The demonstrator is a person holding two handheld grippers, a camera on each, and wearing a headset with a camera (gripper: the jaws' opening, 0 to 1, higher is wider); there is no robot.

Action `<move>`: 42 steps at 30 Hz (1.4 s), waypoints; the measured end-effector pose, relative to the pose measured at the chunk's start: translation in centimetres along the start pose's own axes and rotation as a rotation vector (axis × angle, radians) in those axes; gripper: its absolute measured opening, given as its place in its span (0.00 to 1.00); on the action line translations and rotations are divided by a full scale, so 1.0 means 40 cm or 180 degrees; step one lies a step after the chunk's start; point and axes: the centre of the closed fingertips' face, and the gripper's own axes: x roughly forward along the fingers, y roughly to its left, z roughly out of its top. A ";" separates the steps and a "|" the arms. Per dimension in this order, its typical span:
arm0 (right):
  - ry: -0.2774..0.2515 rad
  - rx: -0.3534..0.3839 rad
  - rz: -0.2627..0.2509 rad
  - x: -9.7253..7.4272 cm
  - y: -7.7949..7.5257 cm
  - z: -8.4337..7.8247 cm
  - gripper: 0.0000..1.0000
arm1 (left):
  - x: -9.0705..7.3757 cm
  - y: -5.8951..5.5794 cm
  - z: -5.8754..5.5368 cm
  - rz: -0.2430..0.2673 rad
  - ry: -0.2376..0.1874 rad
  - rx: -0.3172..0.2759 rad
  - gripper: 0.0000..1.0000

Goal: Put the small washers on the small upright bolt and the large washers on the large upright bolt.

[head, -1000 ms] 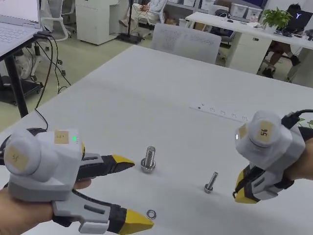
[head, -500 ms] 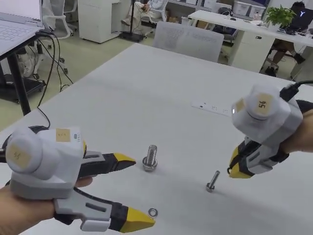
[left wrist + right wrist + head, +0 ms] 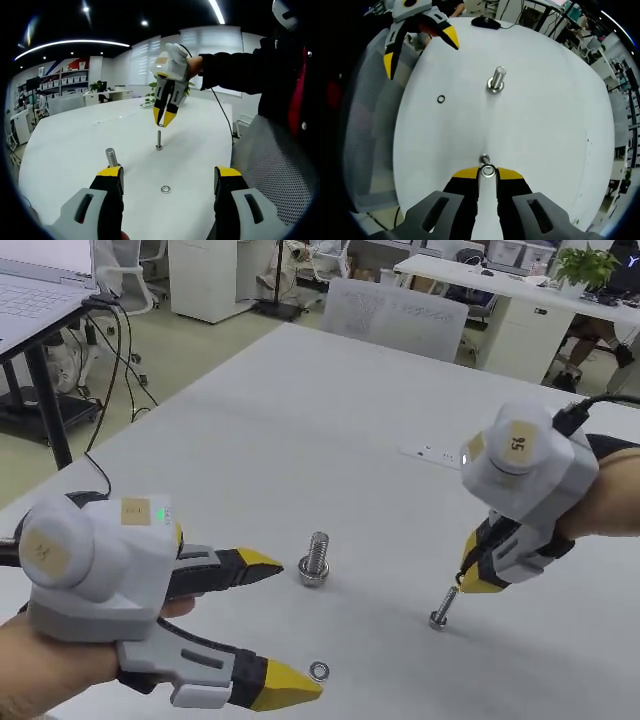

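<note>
One small washer (image 3: 488,171), half hidden, pinched by right claw (image 3: 488,174); left claw (image 3: 168,173) spread

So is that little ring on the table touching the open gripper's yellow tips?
Apart. The left gripper view shows the washer lying on bare table between the open jaws of the left gripper, clear of both.

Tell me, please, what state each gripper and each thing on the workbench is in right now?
left gripper, open, holding nothing.
right gripper, shut on the held washer, just above the small bolt.
held washer, pinched at the gripper tips, not yet on a bolt.
small bolt, upright on the table.
large bolt, upright on the table, untouched.
loose washer, flat on the table, free.
</note>
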 end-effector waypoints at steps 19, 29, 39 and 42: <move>0.0024 0.0014 0.0068 0.035 -0.003 -0.009 0.13 | 0.000 0.001 -0.008 0.0011 0.0028 -0.0024 0.73; 0.0008 0.0032 0.0100 0.054 -0.006 -0.012 0.13 | 0.000 0.003 -0.014 0.0012 0.0056 -0.0037 0.73; 0.0005 0.0063 0.0143 0.077 0.000 -0.017 0.13 | 0.001 0.004 -0.016 0.0008 0.0069 -0.0041 0.73; 0.0007 0.0073 0.0156 0.088 0.000 -0.021 0.13 | 0.000 0.004 -0.016 0.0011 0.0070 -0.0041 0.73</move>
